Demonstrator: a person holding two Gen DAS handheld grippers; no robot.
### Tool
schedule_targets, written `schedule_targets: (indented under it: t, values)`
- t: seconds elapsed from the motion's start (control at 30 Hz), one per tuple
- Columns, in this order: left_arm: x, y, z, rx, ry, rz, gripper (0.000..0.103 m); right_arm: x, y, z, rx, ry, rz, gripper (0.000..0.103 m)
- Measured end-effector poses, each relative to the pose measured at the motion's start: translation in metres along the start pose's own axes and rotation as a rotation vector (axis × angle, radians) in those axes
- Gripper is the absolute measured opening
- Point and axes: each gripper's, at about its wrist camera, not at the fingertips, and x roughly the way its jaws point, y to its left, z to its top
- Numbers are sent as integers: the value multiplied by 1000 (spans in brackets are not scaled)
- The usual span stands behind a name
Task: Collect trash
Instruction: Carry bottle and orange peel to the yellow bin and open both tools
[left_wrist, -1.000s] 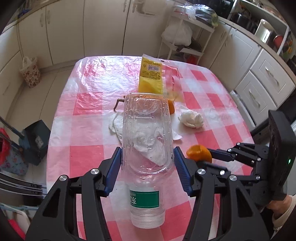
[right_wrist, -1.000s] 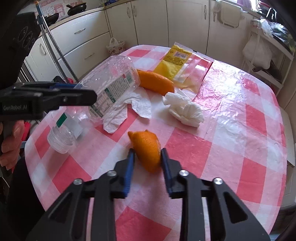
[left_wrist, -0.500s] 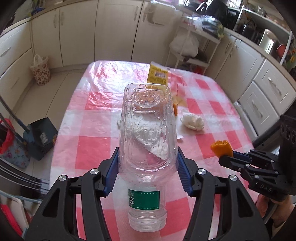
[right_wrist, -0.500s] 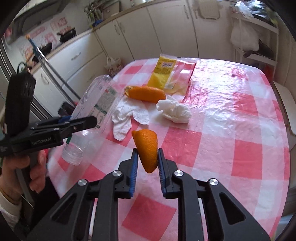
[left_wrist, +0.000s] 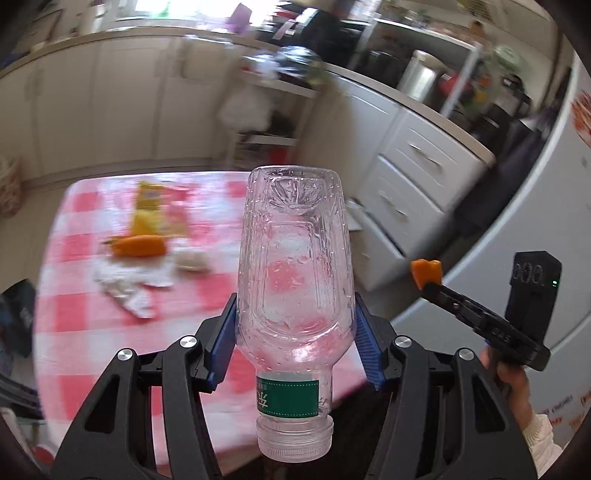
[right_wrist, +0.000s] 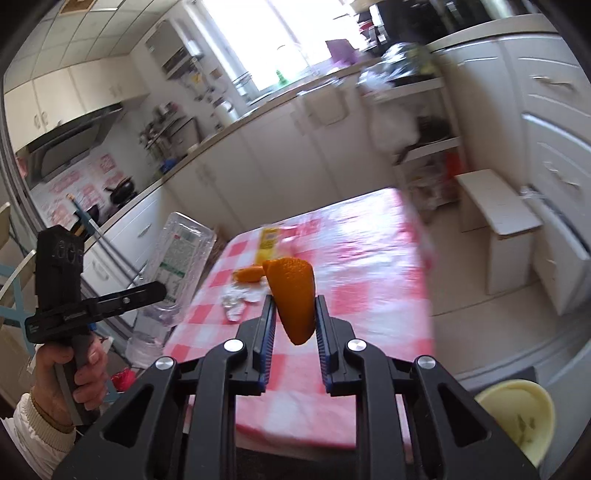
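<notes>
— Pink-and-white checked table (right_wrist: 369, 266) below and ahead of both claws, well clear of them. Pale yellow bin (right_wrist: 517, 417) at lower right in the right wrist view, down beside the right gripper (right_wrist: 293, 317) and nearer to it than to the left one; probably the place for the trash, though only part of its rim visible.

— And on the left?

— Clear plastic bottle (left_wrist: 293, 273) clamped across its shoulder in the left gripper (left_wrist: 295, 332), jaws wide and pressed to both sides. Long axis along the fingers, base pointing away, cap end hanging toward the camera. Held up in the air, off the table.

— On the right?

— Jaws nearly closed on a piece of orange peel (right_wrist: 293, 299), upright between the blue pads, broad end up, tip hanging below. Also lifted clear.

— Left behind on the cloth?

— Yellow packet (left_wrist: 149, 216) at the far end, a second piece of orange peel (left_wrist: 138, 246) just in front of it, a flat white tissue (left_wrist: 125, 282) nearer, a crumpled tissue (left_wrist: 190, 258) just beside the peel. All blurred.

— In the way?

— Nothing visible between right claw and bin; table edge close by. White stool (right_wrist: 495, 206) farther off, to the right.
</notes>
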Motion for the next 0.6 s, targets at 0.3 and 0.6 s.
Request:
schedule_targets:
  t: [0.3,0.6]
  values:
    - [95,-168,-35,117,185,-226,55,-59,-110,-71,174,30,-233,22]
    - [200,-223,-62,69,364,-136,56,-19,-186,-120,303,191,-348,63]
